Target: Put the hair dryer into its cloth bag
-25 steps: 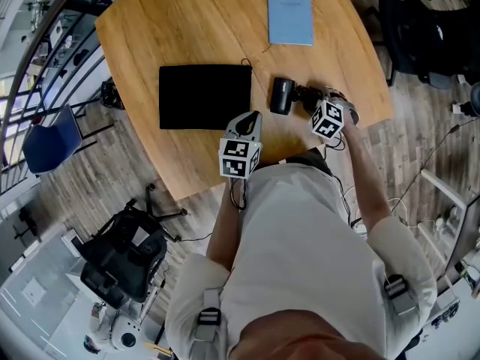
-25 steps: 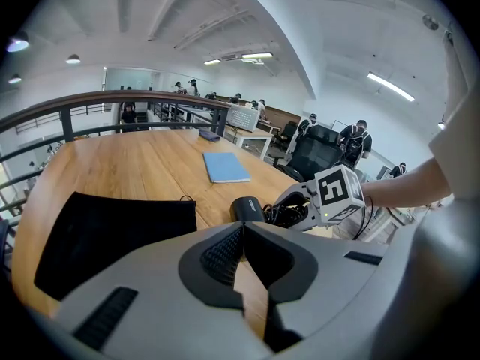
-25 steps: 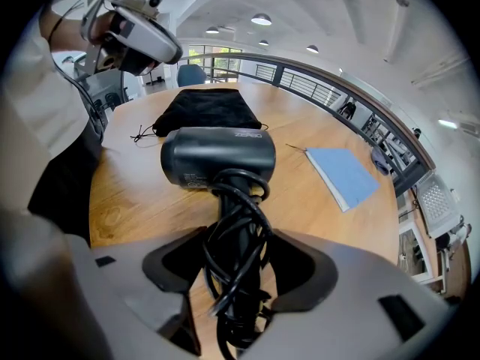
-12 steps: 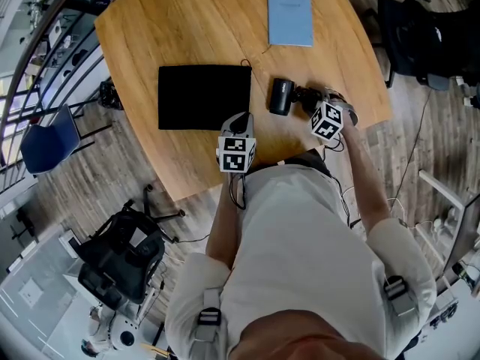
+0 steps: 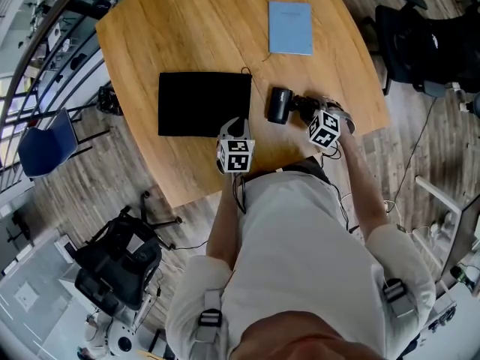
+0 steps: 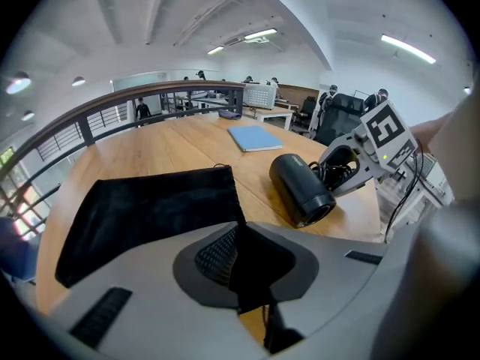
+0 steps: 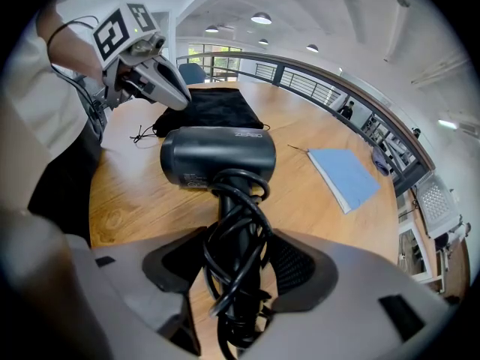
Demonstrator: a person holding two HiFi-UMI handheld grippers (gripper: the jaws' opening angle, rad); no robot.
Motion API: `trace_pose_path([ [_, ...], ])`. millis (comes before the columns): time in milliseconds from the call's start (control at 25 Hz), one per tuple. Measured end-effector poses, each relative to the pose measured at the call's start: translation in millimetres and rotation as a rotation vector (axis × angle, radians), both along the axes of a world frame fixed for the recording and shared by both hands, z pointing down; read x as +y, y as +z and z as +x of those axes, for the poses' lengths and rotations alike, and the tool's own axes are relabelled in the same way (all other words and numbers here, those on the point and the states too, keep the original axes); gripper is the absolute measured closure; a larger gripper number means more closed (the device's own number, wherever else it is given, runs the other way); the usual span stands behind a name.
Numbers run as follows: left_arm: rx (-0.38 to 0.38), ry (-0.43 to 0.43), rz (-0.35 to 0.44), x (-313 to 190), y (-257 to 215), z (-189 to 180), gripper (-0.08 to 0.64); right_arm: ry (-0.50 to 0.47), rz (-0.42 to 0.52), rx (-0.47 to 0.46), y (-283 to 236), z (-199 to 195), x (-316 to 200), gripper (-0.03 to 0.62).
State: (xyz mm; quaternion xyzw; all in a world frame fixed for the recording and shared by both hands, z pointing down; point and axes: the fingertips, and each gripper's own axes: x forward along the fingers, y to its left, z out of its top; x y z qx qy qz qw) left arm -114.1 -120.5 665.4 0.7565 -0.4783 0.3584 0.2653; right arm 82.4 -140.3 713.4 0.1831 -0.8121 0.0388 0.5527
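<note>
Black bag point(image 5: 204, 103) lies flat before the closed left gripper point(image 5: 237, 124); right gripper point(image 7: 240, 268) clamps the unbagged hair dryer point(image 5: 281, 103).

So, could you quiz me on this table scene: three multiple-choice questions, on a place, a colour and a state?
1. Where is the blue booklet? A on a chair; B on the far side of the table; C on the floor.
2. The cloth bag is: A red; B white; C black.
3. The cord of the hair dryer is: A wound round its handle; B stretched out straight; C cut off.
Answers: B, it lies beyond the dryer; C, plainly black; A, loops wrap the handle.
</note>
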Motion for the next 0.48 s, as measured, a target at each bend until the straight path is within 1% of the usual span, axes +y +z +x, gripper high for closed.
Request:
trace_pose_path([
  [160,-0.024,-0.005,0.004,-3,5,-3,0.467,-0.003,-0.004,0.001,-1,-3,2,0.321],
  [320,-0.043,0.004,-0.002,-7,10,-4,0.446,-0.002,-0.003,0.005,-1,-3,1,0.321],
  [480,-0.094,0.032,-0.021,-7,20,-5,0.431,-0.001,-0.005,0.007,-1,-4,0,0.321],
])
